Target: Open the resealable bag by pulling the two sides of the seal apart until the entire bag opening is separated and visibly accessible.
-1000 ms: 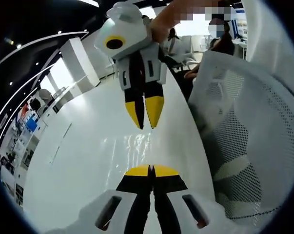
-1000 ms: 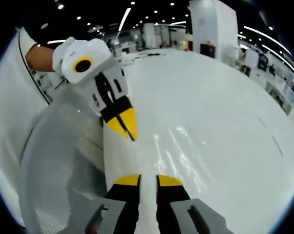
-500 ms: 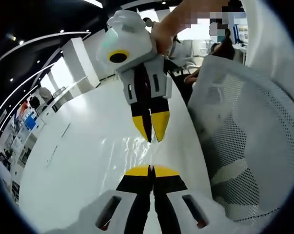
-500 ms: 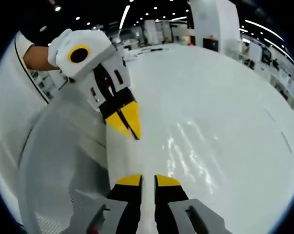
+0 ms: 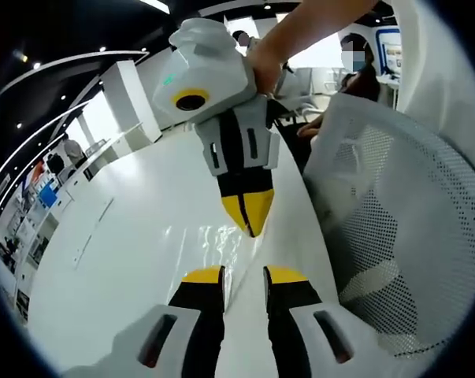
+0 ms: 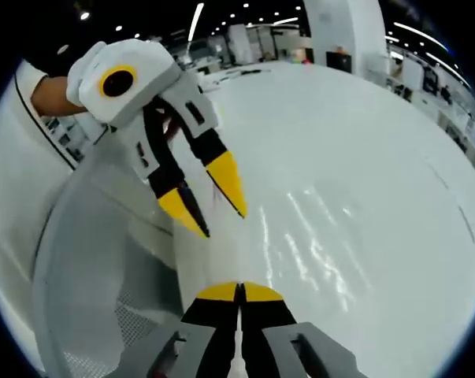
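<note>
In the left gripper view, the left hand-held gripper [image 5: 243, 276] rises from the bottom over the table [image 5: 135, 236], its jaws standing apart. The right hand-held gripper [image 5: 250, 224] comes down from above, facing it, tips closed together just beyond the gap, and a hand [image 5: 262, 67] grips its upper end. A mesh chair [image 5: 402, 236] stands to the right, beside the table's edge, with seated people behind it. In the right gripper view, the right hand-held gripper [image 6: 239, 293] rises from the bottom with jaws together; the left hand-held gripper [image 6: 208, 206] reaches in from the upper left, jaws spread, above the table [image 6: 355, 181]. The chair [image 6: 95, 268] lies at the left.
</note>
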The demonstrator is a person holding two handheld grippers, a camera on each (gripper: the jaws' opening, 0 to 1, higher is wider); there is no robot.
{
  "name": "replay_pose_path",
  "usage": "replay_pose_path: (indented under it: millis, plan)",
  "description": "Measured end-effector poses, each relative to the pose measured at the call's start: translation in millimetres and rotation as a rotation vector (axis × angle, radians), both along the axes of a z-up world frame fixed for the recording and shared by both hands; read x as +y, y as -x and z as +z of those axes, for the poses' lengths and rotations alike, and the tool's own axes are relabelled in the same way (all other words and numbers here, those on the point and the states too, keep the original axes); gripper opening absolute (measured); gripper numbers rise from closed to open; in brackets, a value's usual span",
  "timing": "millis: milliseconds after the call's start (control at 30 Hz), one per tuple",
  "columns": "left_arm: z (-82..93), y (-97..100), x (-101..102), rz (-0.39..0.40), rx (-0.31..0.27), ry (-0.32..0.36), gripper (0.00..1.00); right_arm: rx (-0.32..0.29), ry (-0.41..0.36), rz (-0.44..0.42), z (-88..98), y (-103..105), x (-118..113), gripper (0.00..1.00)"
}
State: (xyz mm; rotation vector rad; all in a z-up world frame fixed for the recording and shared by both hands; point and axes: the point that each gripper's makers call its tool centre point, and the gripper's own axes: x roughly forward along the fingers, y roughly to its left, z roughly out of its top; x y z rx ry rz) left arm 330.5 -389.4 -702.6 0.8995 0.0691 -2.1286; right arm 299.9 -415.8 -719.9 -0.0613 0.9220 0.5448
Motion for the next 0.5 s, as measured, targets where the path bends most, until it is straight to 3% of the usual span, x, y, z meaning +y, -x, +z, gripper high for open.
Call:
replay_pose_path:
  millis: [500]
  plan:
    - [3.7,4.0,-2,-0.01,0.031,0.007,0.15,0.072,-0.012,0.0,-8.0,-4,13,0.0]
